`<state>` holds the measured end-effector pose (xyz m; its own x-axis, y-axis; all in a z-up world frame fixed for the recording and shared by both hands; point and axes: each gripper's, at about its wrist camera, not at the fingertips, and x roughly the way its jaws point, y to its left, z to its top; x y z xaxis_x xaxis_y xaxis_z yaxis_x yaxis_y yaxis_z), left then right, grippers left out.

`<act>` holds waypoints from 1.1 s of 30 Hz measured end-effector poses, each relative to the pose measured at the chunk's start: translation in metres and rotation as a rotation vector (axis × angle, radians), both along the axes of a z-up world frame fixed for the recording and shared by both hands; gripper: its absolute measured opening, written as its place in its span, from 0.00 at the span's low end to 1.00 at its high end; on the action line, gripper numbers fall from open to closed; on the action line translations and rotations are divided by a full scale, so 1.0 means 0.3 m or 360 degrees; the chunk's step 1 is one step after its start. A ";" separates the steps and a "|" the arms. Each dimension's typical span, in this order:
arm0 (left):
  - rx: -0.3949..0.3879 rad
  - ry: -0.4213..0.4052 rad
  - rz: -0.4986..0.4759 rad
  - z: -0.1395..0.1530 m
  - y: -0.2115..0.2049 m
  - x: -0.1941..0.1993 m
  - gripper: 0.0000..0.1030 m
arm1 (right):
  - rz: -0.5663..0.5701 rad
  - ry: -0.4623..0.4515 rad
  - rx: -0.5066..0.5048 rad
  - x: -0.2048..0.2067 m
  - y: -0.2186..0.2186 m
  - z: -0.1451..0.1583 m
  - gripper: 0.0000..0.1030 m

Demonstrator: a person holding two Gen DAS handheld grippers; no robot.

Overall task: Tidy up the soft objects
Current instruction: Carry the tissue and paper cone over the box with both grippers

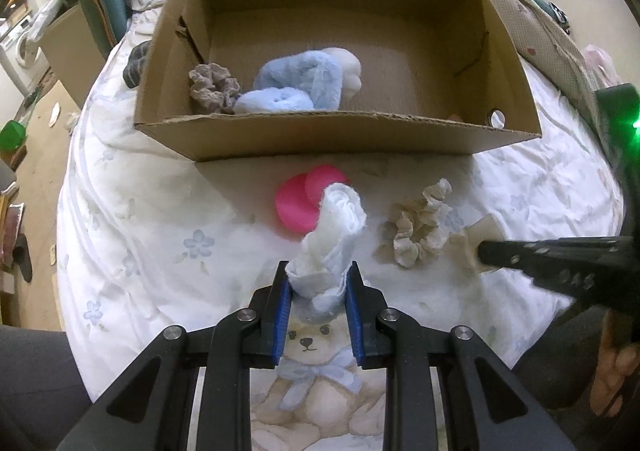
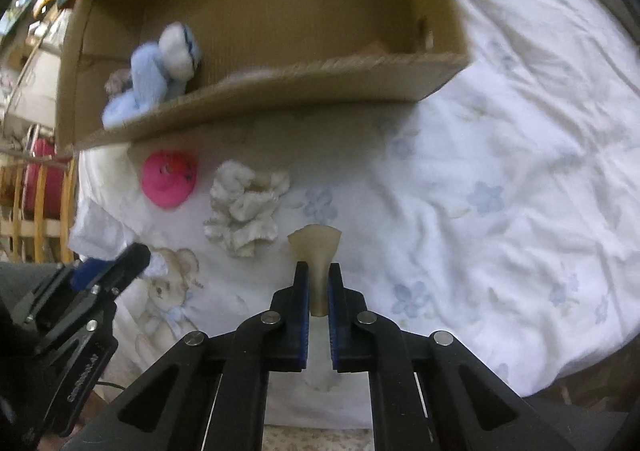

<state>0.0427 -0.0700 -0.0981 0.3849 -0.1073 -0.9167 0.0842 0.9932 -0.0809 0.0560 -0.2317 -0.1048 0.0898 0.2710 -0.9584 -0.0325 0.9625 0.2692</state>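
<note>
My left gripper point(image 1: 319, 276) is shut on a rolled white cloth point(image 1: 334, 235) that stands up between its blue pads, lifted over the bed. My right gripper point(image 2: 318, 276) is shut on a small beige fan-shaped piece point(image 2: 316, 247), pinched narrow between its pads. A cream scrunchie point(image 1: 420, 229) point(image 2: 244, 207) and a pink round soft thing point(image 1: 298, 207) point(image 2: 168, 179) lie on the quilt in front of the cardboard box point(image 1: 360, 139) point(image 2: 280, 91). Inside the box are a fluffy blue and white toy point(image 1: 304, 83) point(image 2: 156, 71) and a brown scrunchie point(image 1: 212, 89).
The white flowered quilt point(image 1: 132, 211) point(image 2: 500, 191) with a teddy-bear print point(image 1: 312, 379) covers the bed. Pillows lie behind the box. At the far left the floor holds furniture, a washing machine and a green lid point(image 1: 12, 135). A hand point(image 1: 612, 379) shows at the right edge.
</note>
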 end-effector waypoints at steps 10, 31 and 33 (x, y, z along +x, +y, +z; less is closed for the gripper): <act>0.0039 -0.0050 0.0067 0.055 0.055 -0.036 0.22 | -0.0115 -0.0121 0.0117 -0.024 -0.094 0.100 0.09; 0.0077 -0.0306 0.0271 0.374 0.216 -0.044 0.22 | -0.0094 -0.0516 0.0469 -0.093 -0.062 0.382 0.09; 0.0074 -0.0324 0.0266 0.405 0.231 -0.016 0.22 | -0.0098 -0.0552 0.0493 -0.079 -0.053 0.419 0.09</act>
